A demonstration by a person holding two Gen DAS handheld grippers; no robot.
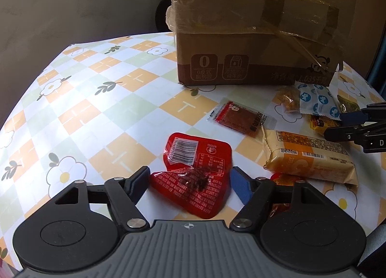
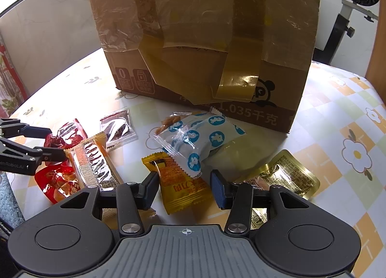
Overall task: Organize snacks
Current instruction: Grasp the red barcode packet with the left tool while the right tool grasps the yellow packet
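Note:
Several snack packets lie on the checked tablecloth in front of a taped cardboard box [image 1: 255,37]. In the left wrist view my left gripper [image 1: 190,185] is open, its fingers on either side of a red packet [image 1: 196,174] lying flat. In the right wrist view my right gripper [image 2: 184,187] is open around a yellow packet [image 2: 179,186] on the table. A blue-and-white packet [image 2: 200,140] lies just beyond it. The left gripper also shows at the left edge of the right wrist view [image 2: 55,144], over the red packets.
An orange biscuit pack [image 1: 311,159] and a clear packet of red jerky [image 1: 238,120] lie right of the red one. A gold foil pouch [image 2: 287,175] lies at the right. The cardboard box [image 2: 207,44] blocks the far side. An exercise bike [image 2: 347,15] stands behind.

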